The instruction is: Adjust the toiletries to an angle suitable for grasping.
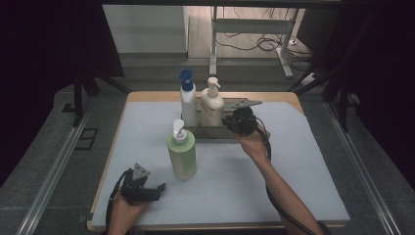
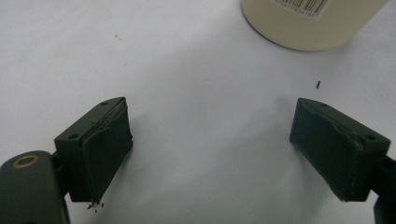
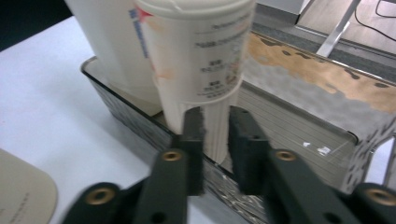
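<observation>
Nearest the high camera, the person's forearms are reaching onto the pale grey mat-covered table (image 1: 293, 196) from its near edge. Toward the far edge, a shallow, dark rectangular tray (image 3: 299, 140) is sitting at the middle, holding a tall white bottle with a blue pump (image 1: 188, 100) beside a cream plastic pump bottle with red print (image 1: 212, 106). Both are standing upright at the tray's left end, probably so they stay together. A green plastic pump bottle with a white head (image 1: 182, 152) is standing alone near the table's centre, outside the tray and likely awaiting its turn.

The right gripper (image 3: 215, 140) is reaching over the tray's near wall. In the right gripper view, its jaws are standing close together at the base of the cream bottle, with a strip of the ribbed bottom showing between them. Whether the pads are pressing on it, I cannot tell; the narrow gap looks too small to be clamping the whole body.

The left gripper (image 1: 147, 188) is resting near the front-left corner, jaws spread wide with nothing between them, just short of the green bottle's base.
</observation>
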The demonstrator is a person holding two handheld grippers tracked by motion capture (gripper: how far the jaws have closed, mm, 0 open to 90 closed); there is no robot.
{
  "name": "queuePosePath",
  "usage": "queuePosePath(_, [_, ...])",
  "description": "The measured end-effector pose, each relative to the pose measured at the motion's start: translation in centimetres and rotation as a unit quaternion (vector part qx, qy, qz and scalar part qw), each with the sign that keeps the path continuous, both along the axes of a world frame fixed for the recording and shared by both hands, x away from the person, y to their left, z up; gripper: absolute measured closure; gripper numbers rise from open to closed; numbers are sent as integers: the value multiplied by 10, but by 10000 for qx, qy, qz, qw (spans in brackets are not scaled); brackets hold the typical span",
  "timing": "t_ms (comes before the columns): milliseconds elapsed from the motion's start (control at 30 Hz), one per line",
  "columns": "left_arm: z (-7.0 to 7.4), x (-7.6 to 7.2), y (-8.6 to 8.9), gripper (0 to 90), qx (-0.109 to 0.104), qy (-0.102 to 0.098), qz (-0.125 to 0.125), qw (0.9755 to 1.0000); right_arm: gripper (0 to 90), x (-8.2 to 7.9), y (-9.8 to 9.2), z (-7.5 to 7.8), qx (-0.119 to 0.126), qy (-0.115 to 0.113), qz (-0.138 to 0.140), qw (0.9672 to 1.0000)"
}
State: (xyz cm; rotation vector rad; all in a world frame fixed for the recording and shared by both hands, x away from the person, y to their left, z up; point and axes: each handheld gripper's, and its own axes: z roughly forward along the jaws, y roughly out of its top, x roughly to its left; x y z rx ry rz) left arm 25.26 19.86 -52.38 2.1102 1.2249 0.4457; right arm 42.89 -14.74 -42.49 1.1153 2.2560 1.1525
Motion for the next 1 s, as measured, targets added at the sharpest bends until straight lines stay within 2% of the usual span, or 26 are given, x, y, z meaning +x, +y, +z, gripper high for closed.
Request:
queuePosePath(100, [0,0,0,122,-1,-1,1,10000,891,5,-1,-1,-82,-5,-106,9999])
queuePosePath(333, [0,0,0,122,-11,4,3,10000,898,21,-1,-8,-176,92,-362,9991])
queuePosePath(433, [0,0,0,122,-2,-1,1,10000,897,27,-2,-13,-139,145,-451,9988])
queuePosePath(667, [0,0,0,122,-3,0,0,10000,896,34,3,-21,-135,283,-413,9987])
queuePosePath(833, [0,0,0,122,-2,-1,1,10000,897,35,10,-24,-264,291,-396,9984])
queuePosePath(1000, [0,0,0,122,-9,4,2,10000,897,36,12,-27,-261,350,-395,9983])
